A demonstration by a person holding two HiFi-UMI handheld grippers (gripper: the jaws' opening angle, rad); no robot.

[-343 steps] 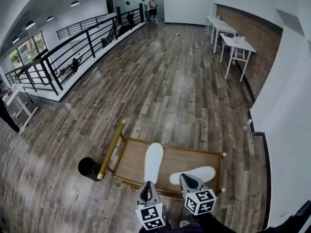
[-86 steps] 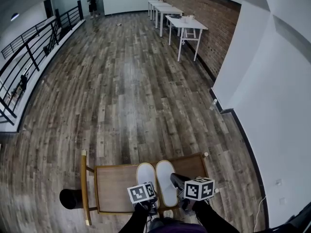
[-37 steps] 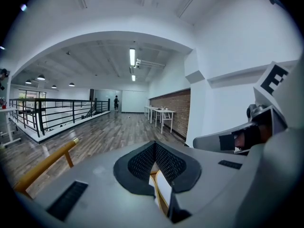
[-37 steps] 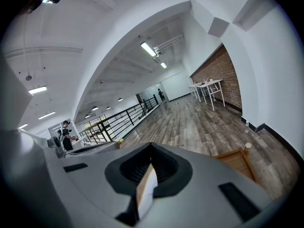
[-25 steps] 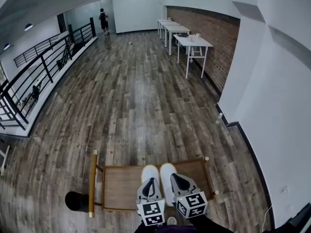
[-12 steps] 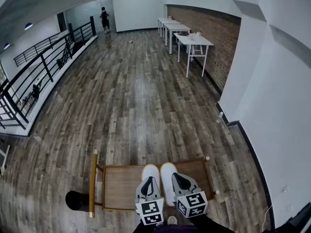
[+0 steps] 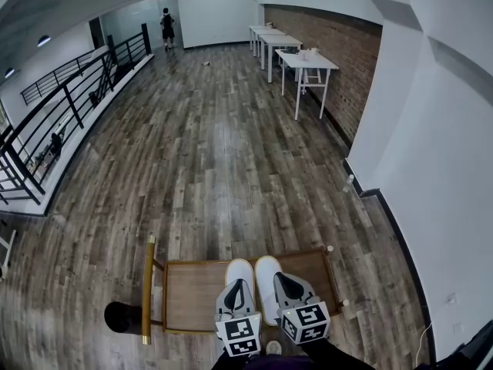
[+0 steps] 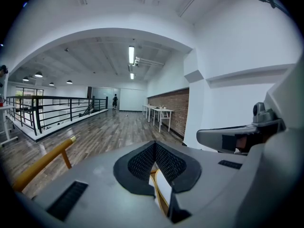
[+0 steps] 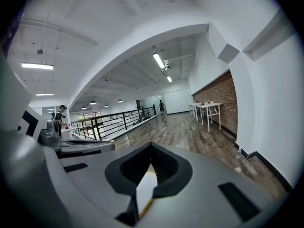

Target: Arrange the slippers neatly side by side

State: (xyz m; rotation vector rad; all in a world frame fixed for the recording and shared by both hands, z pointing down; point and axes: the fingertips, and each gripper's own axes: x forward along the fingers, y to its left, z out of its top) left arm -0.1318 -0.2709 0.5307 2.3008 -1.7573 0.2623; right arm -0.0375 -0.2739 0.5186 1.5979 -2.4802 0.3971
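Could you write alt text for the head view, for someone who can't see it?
A white left slipper and right slipper lie side by side on a wooden tray on a plank floor. The left hand-held gripper and right hand-held gripper, with marker cubes, hover over their near ends. Beyond are white tables, a brick wall and a black railing.

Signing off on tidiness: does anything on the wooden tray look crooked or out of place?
Nothing stands out. The left slipper and right slipper lie parallel, close together, toes about level, on the wooden tray. Their heels are hidden under the left gripper and right gripper.
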